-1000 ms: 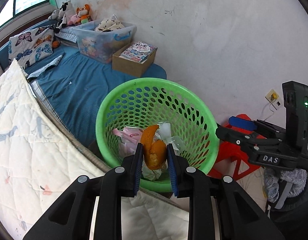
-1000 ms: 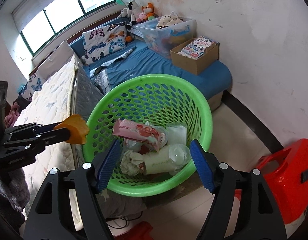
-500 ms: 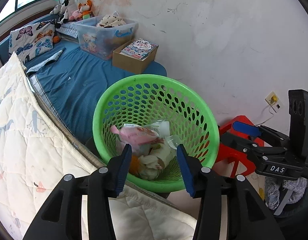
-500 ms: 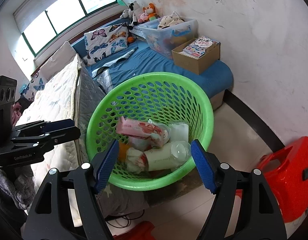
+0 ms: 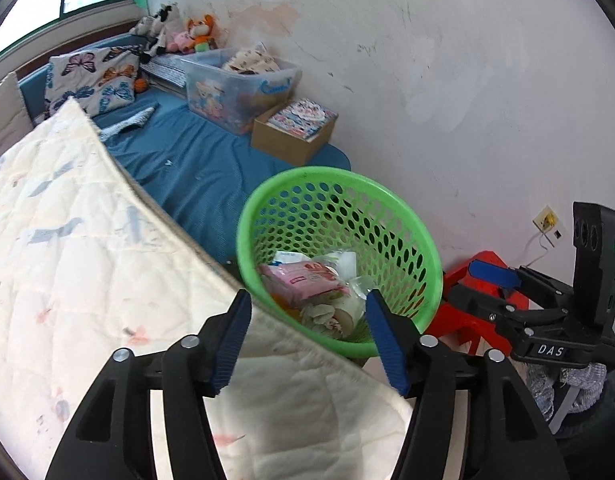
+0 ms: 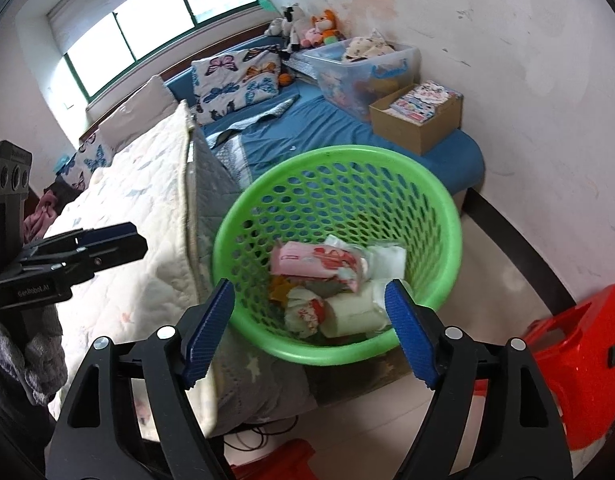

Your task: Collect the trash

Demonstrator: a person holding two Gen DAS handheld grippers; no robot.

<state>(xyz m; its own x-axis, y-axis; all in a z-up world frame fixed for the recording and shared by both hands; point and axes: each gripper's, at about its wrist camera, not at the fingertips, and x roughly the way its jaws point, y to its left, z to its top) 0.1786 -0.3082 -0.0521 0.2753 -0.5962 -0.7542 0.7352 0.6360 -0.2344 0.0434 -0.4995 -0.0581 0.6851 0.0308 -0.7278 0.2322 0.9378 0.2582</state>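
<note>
A green perforated basket [image 5: 423,252] [image 6: 451,220] stands on the floor beside the bed. It holds a pink wet-wipe pack [image 5: 303,280] [image 6: 319,260], an orange peel [image 6: 278,289], a pale bottle [image 6: 359,312] and crumpled wrappers. My left gripper [image 5: 309,342] hovers over the quilt's edge, short of the basket; its jaws are opening with nothing between them. My right gripper [image 6: 309,332] hangs above the basket's near rim, its jaws also opening and empty. Each gripper shows in the other's view: the right gripper [image 5: 503,280] at the side, the left gripper [image 6: 107,240] over the quilt.
A cream quilted mattress [image 5: 87,260] fills the left. A blue bed [image 5: 195,160] behind the basket carries a cardboard box of books [image 5: 295,128], a clear storage bin [image 5: 239,80] and butterfly pillows [image 6: 235,80]. A red stool [image 6: 579,360] stands right of the basket. Cables [image 6: 259,436] lie on the floor.
The left gripper let go of the orange peel, which now lies in the basket. It then drew back over the quilt with its jaws spreading. The right gripper's jaws widened slightly.
</note>
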